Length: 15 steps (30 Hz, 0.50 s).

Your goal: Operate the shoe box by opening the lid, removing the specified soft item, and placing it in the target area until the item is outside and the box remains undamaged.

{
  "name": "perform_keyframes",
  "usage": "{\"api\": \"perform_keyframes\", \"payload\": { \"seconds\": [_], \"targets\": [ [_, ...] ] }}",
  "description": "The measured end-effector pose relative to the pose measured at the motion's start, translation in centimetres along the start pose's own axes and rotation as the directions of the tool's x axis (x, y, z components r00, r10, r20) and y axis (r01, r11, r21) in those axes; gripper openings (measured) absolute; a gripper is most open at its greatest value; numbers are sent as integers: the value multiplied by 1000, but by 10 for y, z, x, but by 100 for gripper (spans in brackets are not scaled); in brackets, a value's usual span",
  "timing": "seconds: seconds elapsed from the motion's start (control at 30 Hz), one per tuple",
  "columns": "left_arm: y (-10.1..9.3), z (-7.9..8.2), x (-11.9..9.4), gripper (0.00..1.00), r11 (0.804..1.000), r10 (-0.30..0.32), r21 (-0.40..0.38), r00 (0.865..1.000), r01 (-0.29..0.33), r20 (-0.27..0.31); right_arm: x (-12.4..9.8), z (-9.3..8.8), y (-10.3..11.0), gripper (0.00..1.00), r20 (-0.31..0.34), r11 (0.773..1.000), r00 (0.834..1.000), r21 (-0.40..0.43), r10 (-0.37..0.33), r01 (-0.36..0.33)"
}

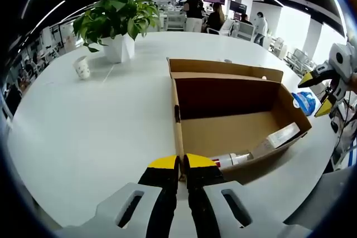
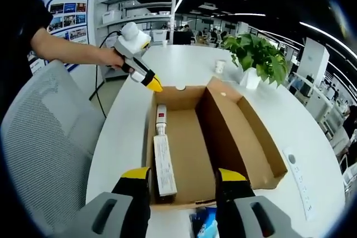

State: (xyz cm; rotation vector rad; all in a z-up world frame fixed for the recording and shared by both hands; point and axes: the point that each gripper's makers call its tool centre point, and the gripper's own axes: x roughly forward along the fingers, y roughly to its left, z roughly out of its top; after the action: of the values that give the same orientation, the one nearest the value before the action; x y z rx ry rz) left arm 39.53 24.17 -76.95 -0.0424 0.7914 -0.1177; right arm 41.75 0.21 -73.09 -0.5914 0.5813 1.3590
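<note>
One white table [image 1: 83, 137] carries one open cardboard shoe box [image 1: 234, 132], its lid [image 2: 245, 132] folded back and standing along one long side. Inside the box lie two things end to end against a wall: a long white carton [image 2: 164, 165] and a white tube with a red band [image 2: 161, 120]. One potted plant [image 1: 114, 23] and one paper cup [image 1: 82, 67] stand well apart from the box. A blue soft packet [image 1: 305, 102] lies on the table just outside the box's end. The left gripper [image 1: 182, 163] is closed on the box's corner edge. The right gripper [image 2: 184, 178] hangs open over the box's end.
</note>
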Motion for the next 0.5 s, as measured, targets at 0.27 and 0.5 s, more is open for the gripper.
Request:
{"api": "perform_keyframes", "payload": {
  "seconds": [0.27, 0.5],
  "targets": [
    [-1, 0, -1, 2, 1000, -2, -2, 1000, 2, 1, 13, -11, 0, 44, -48, 999, 998, -19, 36, -37],
    [-1, 0, -1, 2, 1000, -2, -4, 1000, 2, 2, 22, -23, -3, 44, -81, 998, 995, -3, 55, -56]
  ]
}}
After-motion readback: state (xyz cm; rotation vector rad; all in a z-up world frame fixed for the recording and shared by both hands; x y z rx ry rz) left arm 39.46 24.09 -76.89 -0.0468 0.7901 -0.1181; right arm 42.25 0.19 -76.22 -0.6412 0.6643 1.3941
